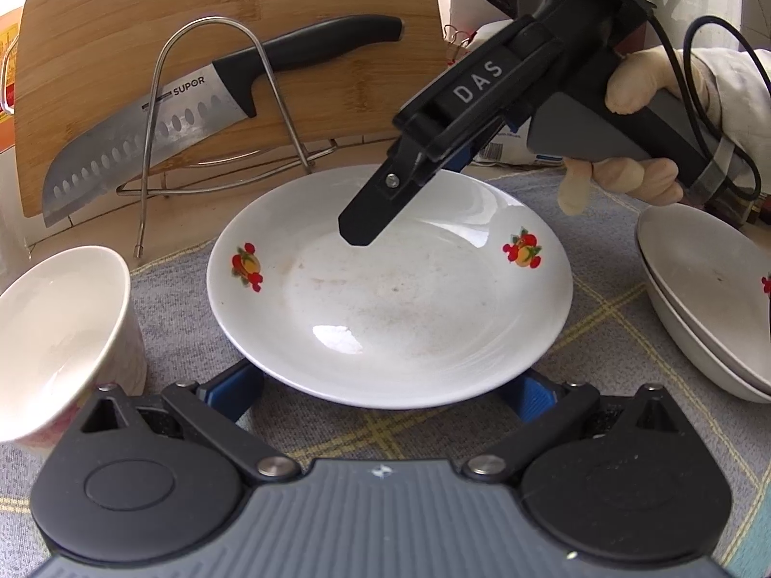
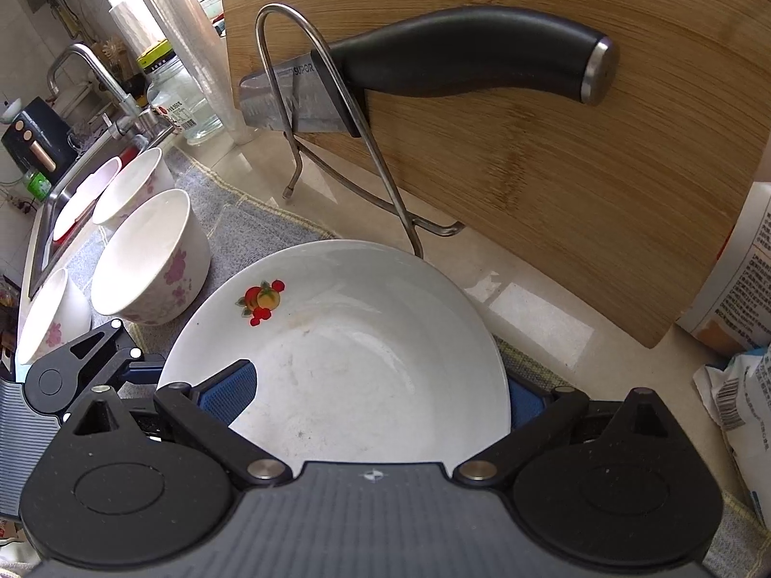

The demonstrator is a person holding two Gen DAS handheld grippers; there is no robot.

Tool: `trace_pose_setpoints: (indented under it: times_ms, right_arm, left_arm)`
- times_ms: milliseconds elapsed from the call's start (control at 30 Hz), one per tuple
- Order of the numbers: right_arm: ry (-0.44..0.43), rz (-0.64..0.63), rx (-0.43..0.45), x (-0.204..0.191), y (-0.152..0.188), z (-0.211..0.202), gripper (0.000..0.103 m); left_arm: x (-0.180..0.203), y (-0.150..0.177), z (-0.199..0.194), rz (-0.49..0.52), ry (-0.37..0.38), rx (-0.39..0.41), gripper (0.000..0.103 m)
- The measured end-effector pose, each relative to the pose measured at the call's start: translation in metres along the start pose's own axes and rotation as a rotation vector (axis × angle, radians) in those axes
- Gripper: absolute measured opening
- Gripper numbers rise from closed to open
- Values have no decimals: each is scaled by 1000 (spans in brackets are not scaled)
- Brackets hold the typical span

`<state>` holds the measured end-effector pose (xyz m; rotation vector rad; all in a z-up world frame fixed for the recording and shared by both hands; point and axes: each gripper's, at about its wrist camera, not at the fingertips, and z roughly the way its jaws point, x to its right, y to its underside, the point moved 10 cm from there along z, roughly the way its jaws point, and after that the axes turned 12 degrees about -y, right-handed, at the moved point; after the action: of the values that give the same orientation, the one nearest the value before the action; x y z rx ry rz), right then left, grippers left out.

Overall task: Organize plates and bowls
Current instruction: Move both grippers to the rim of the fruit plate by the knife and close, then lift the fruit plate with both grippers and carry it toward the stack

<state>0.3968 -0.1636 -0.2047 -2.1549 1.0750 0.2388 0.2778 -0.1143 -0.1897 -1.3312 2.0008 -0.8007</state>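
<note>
Here, white fruit-printed ceramic plate point(image 1: 390, 289) straddled by wide-spread left gripper point(image 1: 385, 387), right gripper point(image 2: 380, 400) pinching its rim (presumably for stacking).

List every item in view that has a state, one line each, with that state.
Fruit-print plate: flat on the cloth, empty, faintly smeared.
Right gripper: over the plate's far side; open or shut cannot be told.
Left gripper: open, fingers astride the plate's near rim.
Stacked plates: two nested, on the cloth.
Flowered bowl: upright, empty.
Knife: propped in the wire rack.
Cutting board: standing upright.
</note>
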Motion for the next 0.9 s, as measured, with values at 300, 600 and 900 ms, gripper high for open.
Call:
trace_pose_setpoints:
  times_ms: [300, 600, 900]
  right_arm:
    - [-19, 10, -12, 2, -1, 2, 103]
    - [-14, 10, -21, 1, -1, 2, 103]
    - [-11, 13, -22, -3, 0, 2, 103]
  left_arm:
    - [2, 1, -6, 11, 5, 9, 103]
    - [7, 2, -13, 39, -2, 25, 103]
    - [9, 3, -19, 46, 3, 21, 103]
